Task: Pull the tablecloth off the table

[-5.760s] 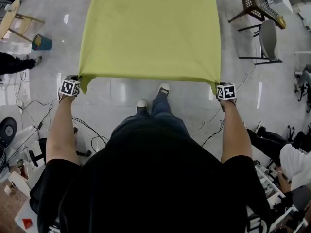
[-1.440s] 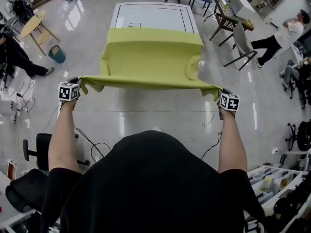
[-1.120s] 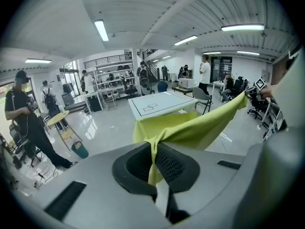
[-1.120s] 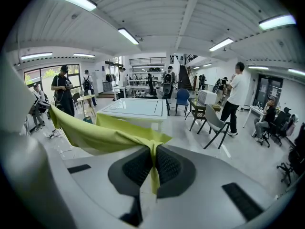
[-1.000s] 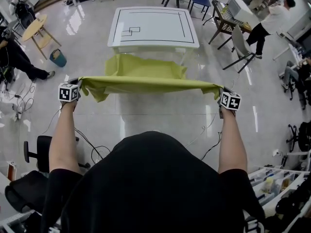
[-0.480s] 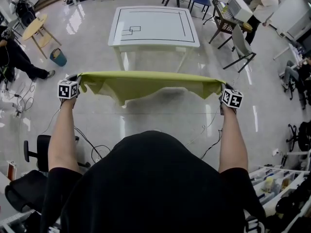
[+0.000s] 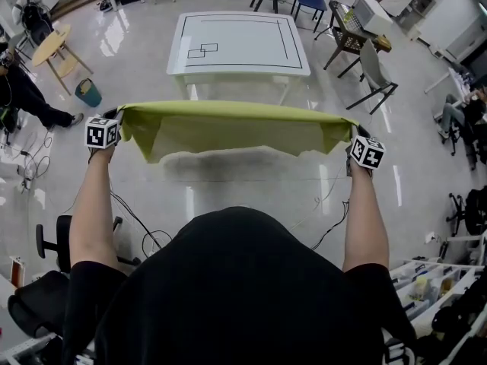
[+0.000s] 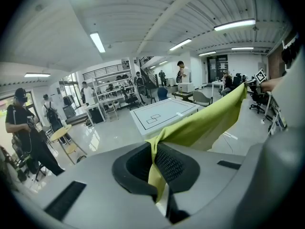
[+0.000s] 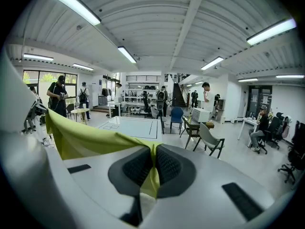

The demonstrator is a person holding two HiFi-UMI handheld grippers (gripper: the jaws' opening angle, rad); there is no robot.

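Observation:
The yellow-green tablecloth [image 7: 228, 128] hangs in the air, stretched between my two grippers, fully off the white table [image 7: 240, 42] that stands bare beyond it. My left gripper [image 7: 114, 124] is shut on the cloth's left corner; in the left gripper view the fabric [image 8: 200, 125] is pinched between the dark pads [image 8: 174, 163]. My right gripper [image 7: 354, 139] is shut on the right corner, and the right gripper view shows the cloth [image 9: 86, 137] clamped between its pads [image 9: 167, 163]. The cloth's lower edge sags toward the floor.
A grey chair [image 7: 373, 71] and a cluttered side table [image 7: 358, 21] stand right of the white table. A small round table [image 7: 49, 44] and a teal bin [image 7: 88, 92] are at the left. Cables [image 7: 129, 211] lie on the glossy floor. People stand around the room's edges.
The cloth slid off the table's near edge and left it bare. It now hangs free between the grippers, which have lifted slightly and spread it taut.

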